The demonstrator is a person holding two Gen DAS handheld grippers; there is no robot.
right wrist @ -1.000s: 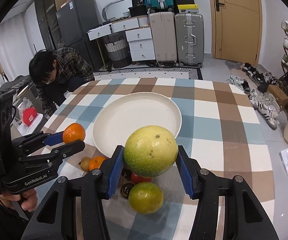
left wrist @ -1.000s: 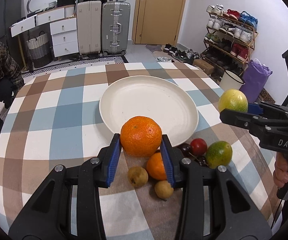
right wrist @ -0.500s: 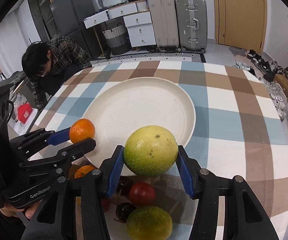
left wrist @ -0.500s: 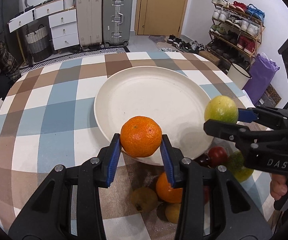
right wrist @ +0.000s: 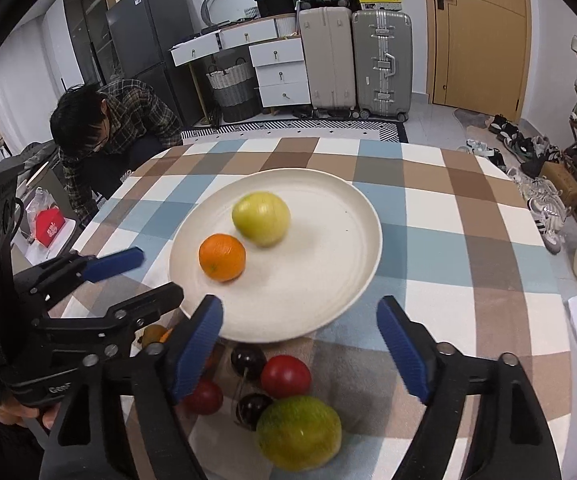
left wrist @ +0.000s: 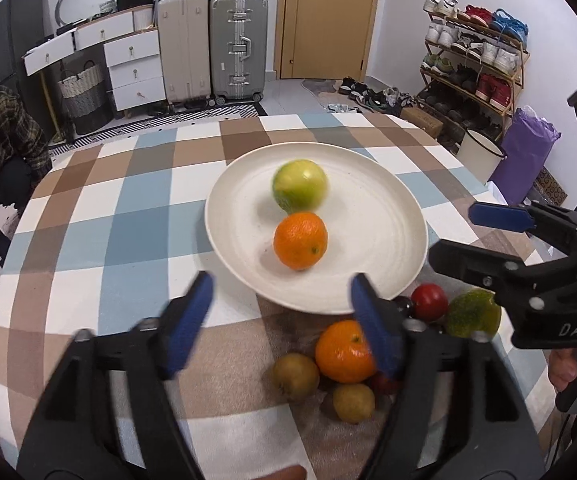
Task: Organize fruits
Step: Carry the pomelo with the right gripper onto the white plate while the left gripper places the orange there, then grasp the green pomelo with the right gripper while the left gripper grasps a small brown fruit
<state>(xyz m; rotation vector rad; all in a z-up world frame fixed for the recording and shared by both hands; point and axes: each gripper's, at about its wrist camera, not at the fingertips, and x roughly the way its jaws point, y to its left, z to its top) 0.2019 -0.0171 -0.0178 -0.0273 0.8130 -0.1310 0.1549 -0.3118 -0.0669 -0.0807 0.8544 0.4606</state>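
A cream plate (left wrist: 376, 216) (right wrist: 328, 240) on the checked table holds an orange (left wrist: 300, 240) (right wrist: 222, 257) and a blurred yellow-green citrus (left wrist: 299, 185) (right wrist: 261, 219) side by side. My left gripper (left wrist: 284, 324) (right wrist: 150, 276) is open and empty at the plate's near edge. My right gripper (right wrist: 300, 344) (left wrist: 462, 236) is open and empty at the plate's near right edge. In front of the plate lie a second orange (left wrist: 344, 350), a green citrus (left wrist: 473, 312) (right wrist: 299, 432), red fruits (left wrist: 428, 302) (right wrist: 285, 376), dark cherries (right wrist: 248, 358) and two small brown fruits (left wrist: 296, 372).
A person in a plaid shirt (right wrist: 124, 120) crouches at the table's far left. Suitcases (left wrist: 216, 48), drawers (left wrist: 132, 64) and a door (left wrist: 328, 16) stand behind. A shoe rack (left wrist: 472, 64) and white bucket (left wrist: 482, 154) are at the right.
Both grippers opened and let go of their fruit. The orange and the yellow-green citrus now lie on the plate, the citrus still rolling. Both grippers have drawn back toward me.
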